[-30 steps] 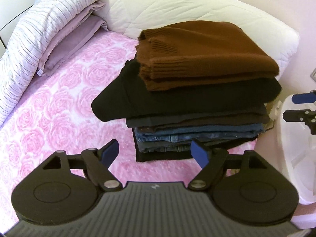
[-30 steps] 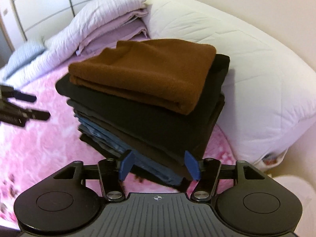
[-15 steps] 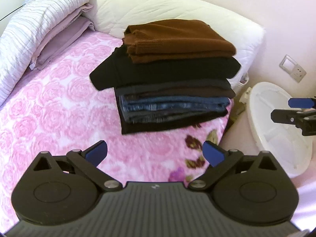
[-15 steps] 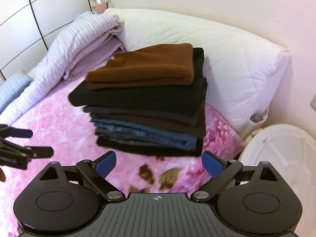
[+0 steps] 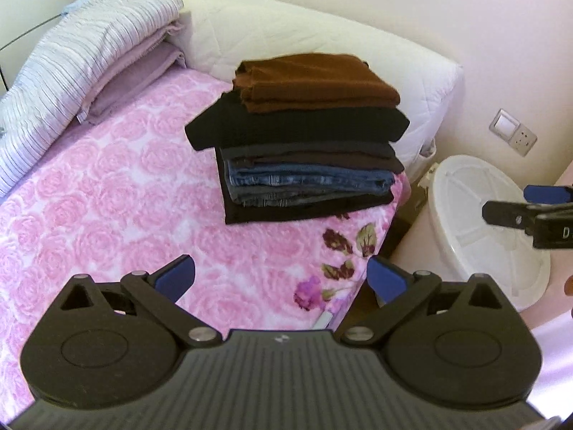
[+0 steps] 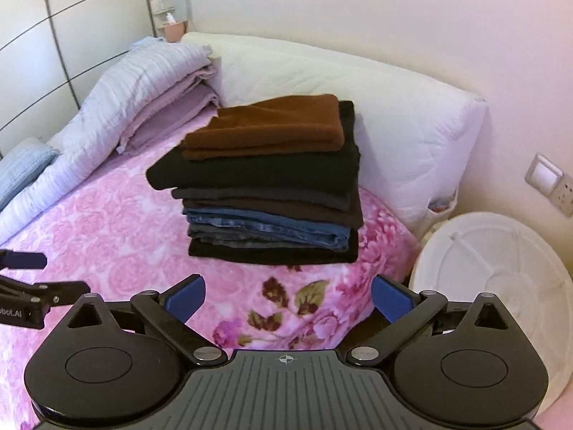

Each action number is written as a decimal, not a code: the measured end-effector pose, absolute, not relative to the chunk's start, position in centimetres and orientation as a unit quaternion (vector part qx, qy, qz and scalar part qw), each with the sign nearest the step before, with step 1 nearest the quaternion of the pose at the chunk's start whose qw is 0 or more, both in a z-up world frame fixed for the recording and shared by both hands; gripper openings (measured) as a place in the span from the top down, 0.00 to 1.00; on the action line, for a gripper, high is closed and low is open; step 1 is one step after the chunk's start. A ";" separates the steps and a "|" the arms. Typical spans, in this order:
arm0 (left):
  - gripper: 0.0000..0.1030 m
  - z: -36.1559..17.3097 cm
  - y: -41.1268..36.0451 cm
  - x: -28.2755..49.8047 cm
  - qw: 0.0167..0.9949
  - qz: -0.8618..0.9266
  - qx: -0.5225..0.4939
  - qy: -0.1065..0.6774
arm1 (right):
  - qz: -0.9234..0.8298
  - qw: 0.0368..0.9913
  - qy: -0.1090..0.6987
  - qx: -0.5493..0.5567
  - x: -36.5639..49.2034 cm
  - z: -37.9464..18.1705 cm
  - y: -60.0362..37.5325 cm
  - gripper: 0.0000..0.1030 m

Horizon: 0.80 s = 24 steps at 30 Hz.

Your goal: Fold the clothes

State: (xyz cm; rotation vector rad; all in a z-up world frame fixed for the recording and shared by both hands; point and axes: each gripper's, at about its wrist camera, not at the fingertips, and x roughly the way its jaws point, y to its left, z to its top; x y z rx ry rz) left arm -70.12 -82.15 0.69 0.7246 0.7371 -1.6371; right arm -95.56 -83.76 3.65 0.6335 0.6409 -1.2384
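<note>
Since a second ago both grippers have backed away from the stack of folded clothes (image 5: 304, 136) and their jaws have spread from partly closed to wide apart, so the pile now sits well clear of both. Going from the biggest thing down: the bed (image 5: 118, 193) with its pink rose blanket carries everything, with a white quilted pillow (image 5: 286, 32) against the wall and a folded striped duvet (image 5: 78, 53) along the far left side. The stack rests near the bed's right corner, just in front of the pillow, with a white round bin lid (image 6: 497, 272) beside the bed. Within the pile, a black garment (image 6: 258, 172) overhangs to the left under the brown sweater (image 6: 272, 125) on top, and folded jeans (image 6: 272, 227) lie lower down. The left gripper (image 5: 281, 276) and right gripper (image 6: 288, 297) both hover empty over the blanket's edge, holding nothing. The folding looks about finished; no loose garment shows in either view. If the step in hand is tidying, it would be best to square the overhanging black layer by pushing from the side with a flat finger rather than pinching, and to steady the top sweater with the other gripper so the tall pile does not lean toward the bed's edge.
</note>
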 end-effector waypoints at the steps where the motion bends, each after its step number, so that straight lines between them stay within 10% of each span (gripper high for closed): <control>1: 0.04 0.9 -82.1 -70.3 0.568 -0.697 0.306 0.314 | -0.557 0.723 0.290 0.286 -95.5 3.8 -83.7 0.01; 24: 0.06 3.0 -80.8 -72.9 0.572 -0.713 0.277 0.296 | -0.563 0.717 0.280 0.300 -96.3 4.2 -80.9 0.01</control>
